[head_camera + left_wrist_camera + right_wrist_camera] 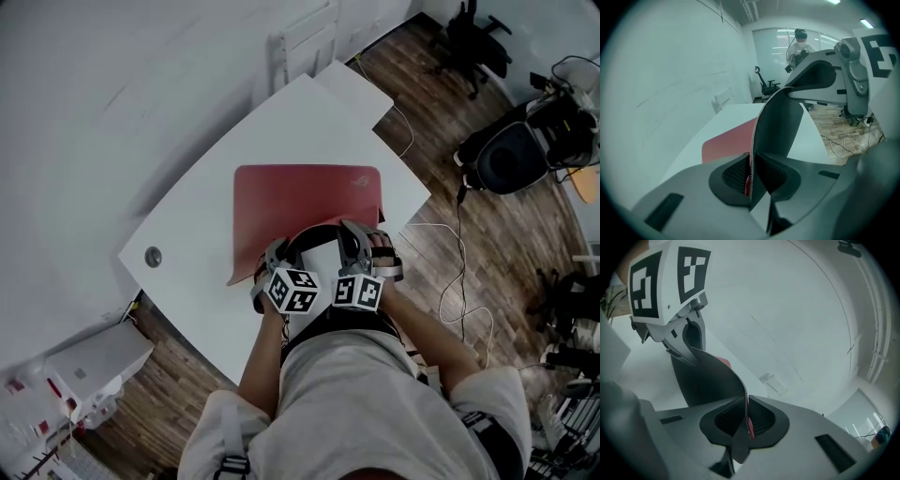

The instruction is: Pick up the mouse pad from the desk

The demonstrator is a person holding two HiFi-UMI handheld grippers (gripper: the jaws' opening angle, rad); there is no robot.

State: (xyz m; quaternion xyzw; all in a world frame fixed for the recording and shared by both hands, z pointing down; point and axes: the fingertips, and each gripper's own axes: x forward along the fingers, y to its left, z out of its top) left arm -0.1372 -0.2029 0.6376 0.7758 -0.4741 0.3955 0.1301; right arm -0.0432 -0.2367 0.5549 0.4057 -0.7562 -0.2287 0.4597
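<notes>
A mouse pad (309, 197), red on top and black underneath, lies on the white desk (206, 197). Its near edge is lifted off the desk and curls upward. My left gripper (274, 253) is shut on the near left part of that edge. My right gripper (356, 236) is shut on the near right part. In the left gripper view the pad's black underside (780, 126) rises from between the pads of the left gripper (751, 176). In the right gripper view the pad (712, 376) bends from the right gripper (747, 420) across to the left one.
A round grommet (153, 256) sits near the desk's left corner. White cables (459, 272) trail over the wood floor at right, near black office chairs (511, 155). A white box (94, 361) stands low at left. A person (801, 42) stands far off.
</notes>
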